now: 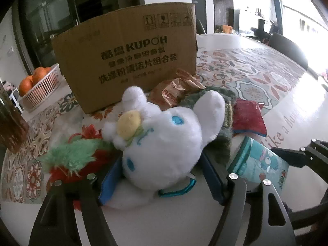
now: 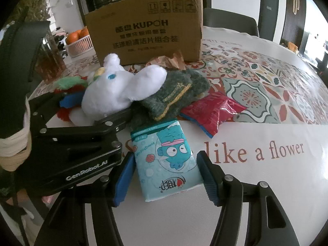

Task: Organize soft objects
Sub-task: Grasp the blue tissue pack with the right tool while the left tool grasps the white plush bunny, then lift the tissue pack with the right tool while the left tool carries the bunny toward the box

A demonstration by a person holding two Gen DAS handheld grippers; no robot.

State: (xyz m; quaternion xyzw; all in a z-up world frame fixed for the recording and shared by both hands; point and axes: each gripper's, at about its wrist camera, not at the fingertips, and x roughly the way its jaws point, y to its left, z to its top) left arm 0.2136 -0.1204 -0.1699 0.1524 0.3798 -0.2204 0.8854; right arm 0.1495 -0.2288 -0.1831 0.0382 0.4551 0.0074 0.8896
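White plush toy point(image 1: 164, 143) lay between the left gripper point(image 1: 162, 182) pads, apparently clamped, tissue pack point(image 2: 166, 160) squeezed between the right gripper point(image 2: 164, 182) pads, cardboard box point(image 1: 127, 55) behind

Plush toy point(image 1: 162, 143) lies before the cardboard box point(image 1: 127, 55), tissue pack point(image 2: 166, 160) nearer.

One white plush toy point(image 1: 162, 143), one tissue pack point(image 2: 167, 160), one red packet point(image 2: 213, 110), one green knit piece point(image 2: 174, 96), one cardboard box point(image 1: 127, 55), one basket point(image 1: 41, 88) holding three visible oranges point(image 1: 32, 80).
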